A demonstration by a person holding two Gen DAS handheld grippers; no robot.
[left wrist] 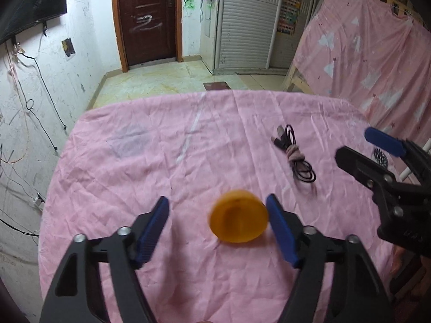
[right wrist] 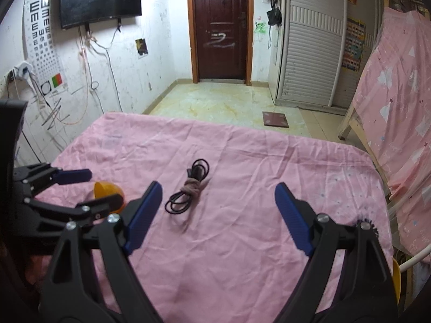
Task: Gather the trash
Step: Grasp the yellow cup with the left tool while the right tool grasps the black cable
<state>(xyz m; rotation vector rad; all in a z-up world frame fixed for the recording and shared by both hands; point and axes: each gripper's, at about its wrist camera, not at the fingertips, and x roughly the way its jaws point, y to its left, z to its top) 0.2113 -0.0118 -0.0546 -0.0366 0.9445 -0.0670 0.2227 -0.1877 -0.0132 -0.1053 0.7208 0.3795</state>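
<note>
An orange round piece (left wrist: 238,216), like a fruit peel or small bowl, lies on the pink tablecloth (left wrist: 134,161). My left gripper (left wrist: 218,212) is open around it, the right pad close to its edge, the left pad well apart. In the right wrist view the orange piece (right wrist: 106,189) shows between the left gripper's fingers (right wrist: 74,175). A coiled black cable (left wrist: 297,156) tied with a brownish band lies to the right; it also shows in the right wrist view (right wrist: 190,189). My right gripper (right wrist: 218,210) is open and empty, just right of the cable.
A dark spiky item (left wrist: 380,158) lies near the table's right edge, also in the right wrist view (right wrist: 373,227). A pink-draped frame (right wrist: 398,107) stands right of the table. Tiled floor, a brown door (right wrist: 221,27) and a white wardrobe (right wrist: 312,40) lie beyond.
</note>
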